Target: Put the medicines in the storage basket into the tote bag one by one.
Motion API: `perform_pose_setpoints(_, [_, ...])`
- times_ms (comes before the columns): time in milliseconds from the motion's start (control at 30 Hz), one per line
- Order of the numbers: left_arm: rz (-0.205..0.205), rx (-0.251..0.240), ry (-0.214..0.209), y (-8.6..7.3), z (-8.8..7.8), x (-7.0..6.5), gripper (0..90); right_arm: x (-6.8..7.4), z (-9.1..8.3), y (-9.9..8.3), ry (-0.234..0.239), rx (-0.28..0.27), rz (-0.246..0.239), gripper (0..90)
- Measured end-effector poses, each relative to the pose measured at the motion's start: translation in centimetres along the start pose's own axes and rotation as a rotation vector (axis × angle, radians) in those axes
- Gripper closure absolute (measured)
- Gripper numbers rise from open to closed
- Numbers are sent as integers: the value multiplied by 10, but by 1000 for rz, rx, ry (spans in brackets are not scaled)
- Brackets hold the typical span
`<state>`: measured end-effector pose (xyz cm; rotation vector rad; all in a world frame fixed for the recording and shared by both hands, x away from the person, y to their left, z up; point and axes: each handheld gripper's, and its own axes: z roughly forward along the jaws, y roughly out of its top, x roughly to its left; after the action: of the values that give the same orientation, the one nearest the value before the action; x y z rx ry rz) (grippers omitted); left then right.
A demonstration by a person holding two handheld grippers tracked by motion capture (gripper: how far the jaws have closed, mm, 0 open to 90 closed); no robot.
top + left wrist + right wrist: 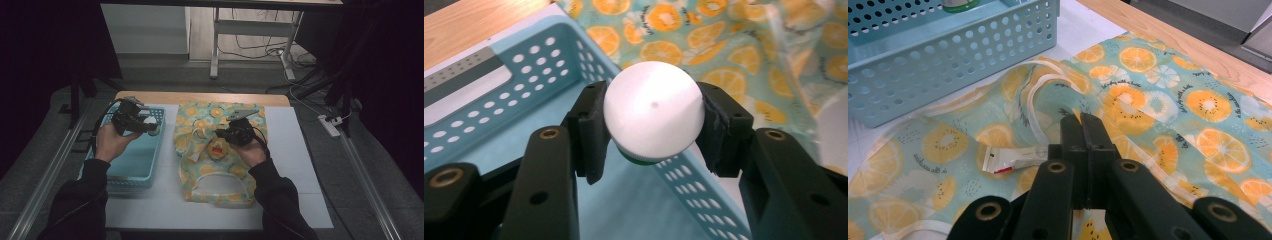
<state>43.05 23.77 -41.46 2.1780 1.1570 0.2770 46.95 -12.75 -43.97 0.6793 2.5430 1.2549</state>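
The left gripper (pixel 651 125) clamps a white ball-shaped cap (pixel 653 110) over the blue basket's (pixel 131 165) far right corner. Carry it level toward the orange-print bag (pixel 220 150) on the desk — squeeze no harder. The right gripper (pixel 1083 132) is fully closed, pinching the bag's fabric — keep it steady.

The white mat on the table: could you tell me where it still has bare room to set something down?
The white mat lies bare right of the orange-print bag, out to its right edge, and in a strip along the near edge below bag and blue basket. The basket's near floor is free too. Crowded: mid-bag, where the right gripper rests.
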Motion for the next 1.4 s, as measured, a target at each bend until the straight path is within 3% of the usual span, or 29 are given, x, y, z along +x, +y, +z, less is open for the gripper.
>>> perform_pose_setpoints(667, [76, -18, -89, 1, -11, -40, 509, -1, 0, 0, -2, 1, 4, 900])
perform_pose_setpoints(1400, [156, -25, -172, 7, -4, -80, 510, -2, 0, 0, -5, 0, 8, 900])
